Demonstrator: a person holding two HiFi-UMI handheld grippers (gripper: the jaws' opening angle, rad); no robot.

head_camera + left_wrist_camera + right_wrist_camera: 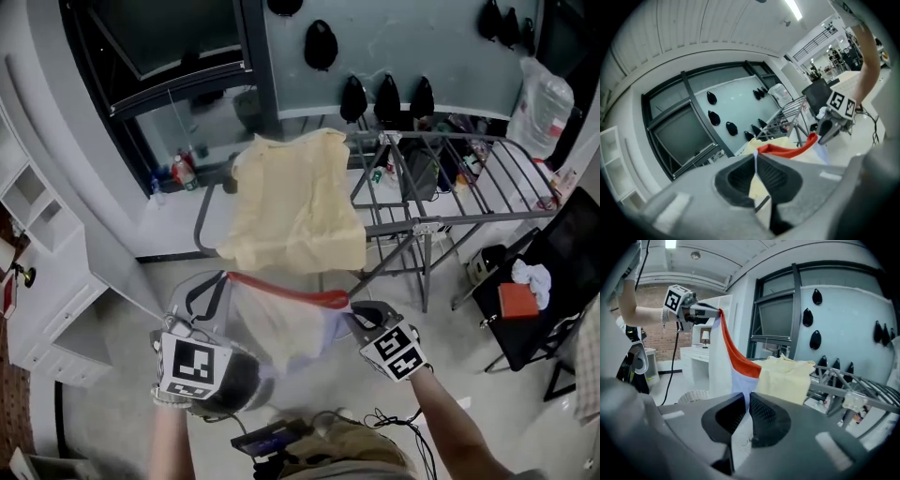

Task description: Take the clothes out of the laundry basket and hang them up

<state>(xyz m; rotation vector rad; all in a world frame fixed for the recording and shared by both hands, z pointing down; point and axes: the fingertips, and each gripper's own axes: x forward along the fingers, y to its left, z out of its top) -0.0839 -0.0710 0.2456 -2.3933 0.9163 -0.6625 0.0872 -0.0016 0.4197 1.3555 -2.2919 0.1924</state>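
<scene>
Head view: grey floor (450, 333), drying rack (469, 219) upper right with yellow cloth (295, 206) | left tongs (222, 281) and right tongs (354, 307) both clamp white garment (281, 333) | basket (693, 395) mostly hidden.

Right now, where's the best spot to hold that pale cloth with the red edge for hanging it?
Pinch the pale cloth at both ends of its red edge, coming from the near side, as the left gripper and right gripper do, jaws shut on it. That edge runs across the top; held there, the cloth hangs spread below it, likely easy to drape over the drying rack.
</scene>
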